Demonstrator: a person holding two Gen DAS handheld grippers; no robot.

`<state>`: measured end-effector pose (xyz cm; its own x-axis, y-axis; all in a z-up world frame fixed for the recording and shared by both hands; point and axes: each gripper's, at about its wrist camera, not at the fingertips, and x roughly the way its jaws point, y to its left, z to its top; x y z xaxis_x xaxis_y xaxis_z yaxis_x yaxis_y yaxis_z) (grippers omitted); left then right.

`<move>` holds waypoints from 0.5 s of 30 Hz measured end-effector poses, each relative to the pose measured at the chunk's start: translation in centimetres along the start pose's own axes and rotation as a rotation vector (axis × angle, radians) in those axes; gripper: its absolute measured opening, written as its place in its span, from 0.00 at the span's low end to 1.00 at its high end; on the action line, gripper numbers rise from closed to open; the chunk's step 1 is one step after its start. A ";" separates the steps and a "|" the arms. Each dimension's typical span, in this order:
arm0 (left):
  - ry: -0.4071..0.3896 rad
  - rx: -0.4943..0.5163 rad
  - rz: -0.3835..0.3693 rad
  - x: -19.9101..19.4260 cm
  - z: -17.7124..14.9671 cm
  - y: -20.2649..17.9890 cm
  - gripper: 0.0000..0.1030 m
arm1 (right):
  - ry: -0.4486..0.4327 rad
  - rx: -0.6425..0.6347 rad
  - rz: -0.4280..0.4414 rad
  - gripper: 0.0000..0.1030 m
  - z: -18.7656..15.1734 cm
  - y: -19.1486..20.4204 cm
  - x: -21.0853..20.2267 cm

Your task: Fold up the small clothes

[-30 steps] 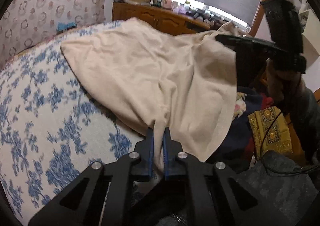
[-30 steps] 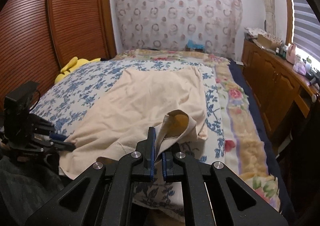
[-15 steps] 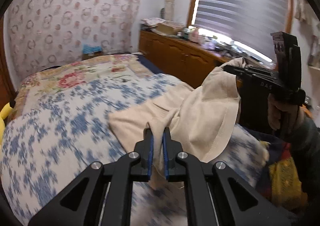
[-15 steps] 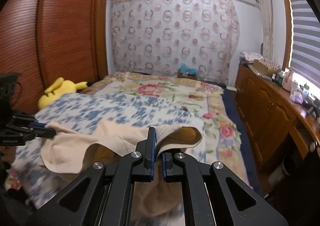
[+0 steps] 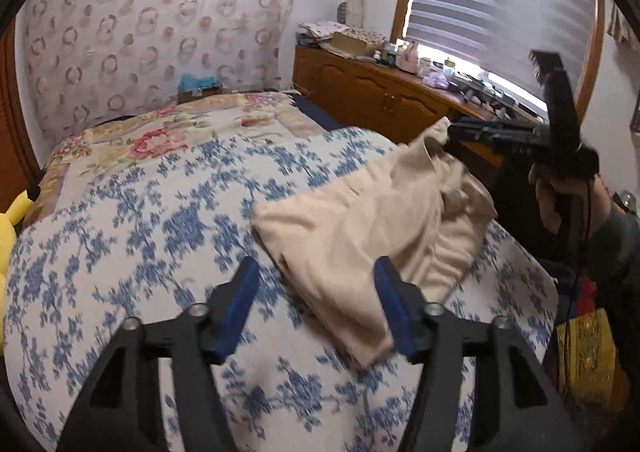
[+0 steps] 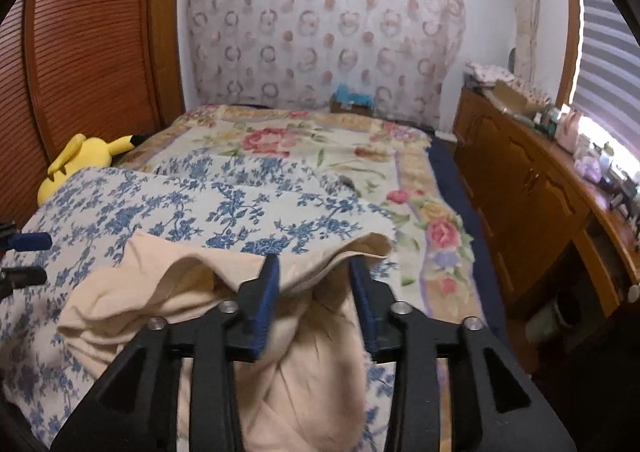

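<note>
A bedroom scene from two gripper cameras, both looking down over a bed (image 6: pixel 120 208) covered by a white quilt printed with blue flowers.

The cream garment (image 5: pixel 372 228), the small piece of clothing being folded, lies bunched and partly doubled over on the quilt near the foot of the bed. In the left wrist view it sits at the centre, spreading toward three o'clock. In the right wrist view it fills the lower middle, toward six o'clock (image 6: pixel 304 364).

The left gripper (image 5: pixel 316 304) has just been opening. Its blue-padded fingers (image 5: pixel 240 304) stand wide apart, released; the lower edge of the garment lies between them and against the right-hand pad, but is not pinched.

The right gripper (image 6: pixel 314 292) has also just been opening. Its fingers (image 6: pixel 266 300) are parted, with a loose fold of the garment draped between them, unclamped. In the left wrist view this gripper appears at two o'clock, held by a person's hand (image 5: pixel 560 192), its tip at the raised corner of the cloth.

A yellow plush toy (image 6: pixel 80 160) rests at nine o'clock beside a wooden slatted wardrobe (image 6: pixel 88 52). A wooden sideboard (image 6: pixel 520 188) with clutter runs along three o'clock under a blind-covered window (image 5: pixel 500 12).
</note>
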<state>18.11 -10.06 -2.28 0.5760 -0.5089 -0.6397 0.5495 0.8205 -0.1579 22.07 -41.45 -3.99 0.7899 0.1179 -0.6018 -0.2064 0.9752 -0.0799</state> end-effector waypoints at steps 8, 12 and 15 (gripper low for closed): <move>0.087 0.090 -0.030 1.6 -2.6 -3.3 0.58 | 0.084 -0.132 0.119 0.44 -3.7 3.1 -1.4; 0.135 0.127 -0.011 3.6 -2.7 -3.8 0.58 | 0.116 -0.200 0.119 0.46 -4.9 4.5 -0.2; 0.144 0.148 0.021 4.7 -1.9 -3.8 0.58 | 0.137 -0.225 0.085 0.46 -4.9 4.6 1.0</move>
<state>17.57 -15.07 -6.12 0.5016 -0.4405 -0.7445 0.6269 0.7782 -0.0380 19.09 -37.75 -8.91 0.6822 0.1558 -0.7143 -0.4036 0.8949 -0.1902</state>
